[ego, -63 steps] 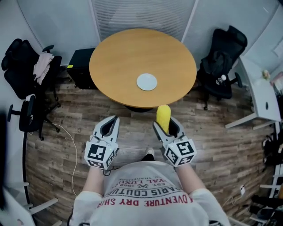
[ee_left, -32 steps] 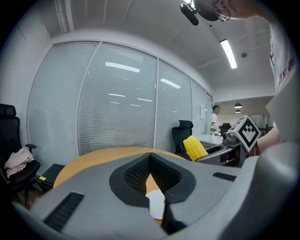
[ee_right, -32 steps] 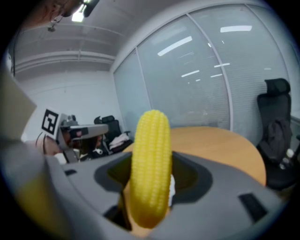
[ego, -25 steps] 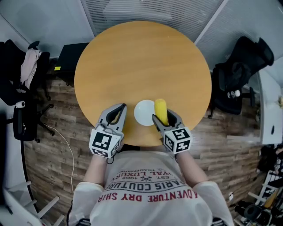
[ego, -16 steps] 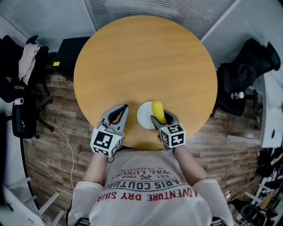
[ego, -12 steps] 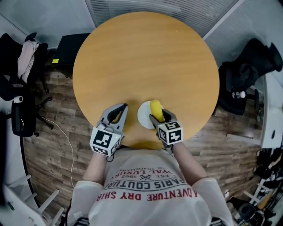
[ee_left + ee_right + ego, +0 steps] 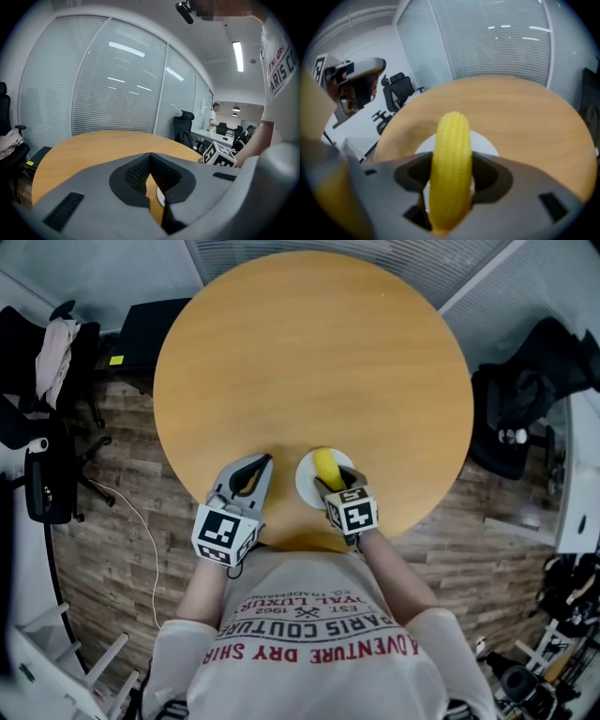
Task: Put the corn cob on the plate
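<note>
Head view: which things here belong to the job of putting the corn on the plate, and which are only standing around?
For the job: corn cob, clamped in the right gripper; white plate beneath it; round table.

Standing around: left gripper, shut and empty; black office chairs; cloth on one chair; cable on the floor.

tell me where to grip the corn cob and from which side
Grip it across its narrow width near the middle, coming in from one end along its length, as the right gripper does. The corn cob is long and rounded, so jaws on opposite sides likely hold it steadiest. Its free end points out over the plate.
</note>
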{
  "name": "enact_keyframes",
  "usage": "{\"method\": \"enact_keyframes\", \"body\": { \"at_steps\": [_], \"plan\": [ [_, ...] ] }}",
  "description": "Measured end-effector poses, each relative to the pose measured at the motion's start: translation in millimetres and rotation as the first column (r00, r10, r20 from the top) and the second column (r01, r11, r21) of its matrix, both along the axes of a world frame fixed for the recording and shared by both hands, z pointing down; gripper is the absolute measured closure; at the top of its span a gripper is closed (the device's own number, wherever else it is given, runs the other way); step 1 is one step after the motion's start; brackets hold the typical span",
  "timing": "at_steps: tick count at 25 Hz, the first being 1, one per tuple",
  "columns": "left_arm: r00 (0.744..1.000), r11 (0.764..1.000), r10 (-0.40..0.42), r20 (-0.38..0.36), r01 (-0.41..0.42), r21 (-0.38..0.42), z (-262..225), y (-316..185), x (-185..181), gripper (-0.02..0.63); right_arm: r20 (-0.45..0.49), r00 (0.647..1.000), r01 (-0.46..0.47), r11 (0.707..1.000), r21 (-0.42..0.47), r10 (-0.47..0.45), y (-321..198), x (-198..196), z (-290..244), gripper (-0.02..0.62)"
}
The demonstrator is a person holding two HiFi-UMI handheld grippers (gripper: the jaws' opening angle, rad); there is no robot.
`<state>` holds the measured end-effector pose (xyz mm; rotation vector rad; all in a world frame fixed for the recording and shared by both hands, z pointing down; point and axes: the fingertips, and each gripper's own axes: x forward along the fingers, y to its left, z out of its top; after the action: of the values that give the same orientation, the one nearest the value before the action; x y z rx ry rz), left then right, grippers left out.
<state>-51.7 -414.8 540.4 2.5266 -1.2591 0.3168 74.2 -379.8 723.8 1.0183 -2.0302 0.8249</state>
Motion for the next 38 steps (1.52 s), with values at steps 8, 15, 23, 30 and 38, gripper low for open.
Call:
{"method": "enact_keyframes", "body": {
  "at_steps": [8,15,23,30,38],
  "plan": [
    [1.0,1.0,-0.006,0.007,0.006,-0.012,4,-4,-6,0.574,-0.012,1.0,-0.023,1.0,-0.014,0.023,-3,-4,5,0.331],
    [1.0,1.0,-0.014,0.01,0.014,-0.007,0,-2,-6,0.574,0.003,0.999,-0.043,0.999,-0.029,0.043,-2,-8,-3,0.321],
    [1.0,1.0,-0.004,0.013,0.004,0.009,-7,9,0,0.574,0.033,0.994,-0.104,0.988,0.115,0.101,-4,7,-50,0.322],
    [1.0,1.0,-0.016,0.007,0.016,0.019,-22,23,13,0.574,0.073,0.976,-0.216,0.925,0.311,0.203,-12,44,-113,0.55],
    [0.999,0.997,-0.04,0.021,0.038,0.071,-53,42,25,0.574,0.169,0.98,-0.18,0.829,0.529,0.106,0,50,-200,0.568]
  ]
}}
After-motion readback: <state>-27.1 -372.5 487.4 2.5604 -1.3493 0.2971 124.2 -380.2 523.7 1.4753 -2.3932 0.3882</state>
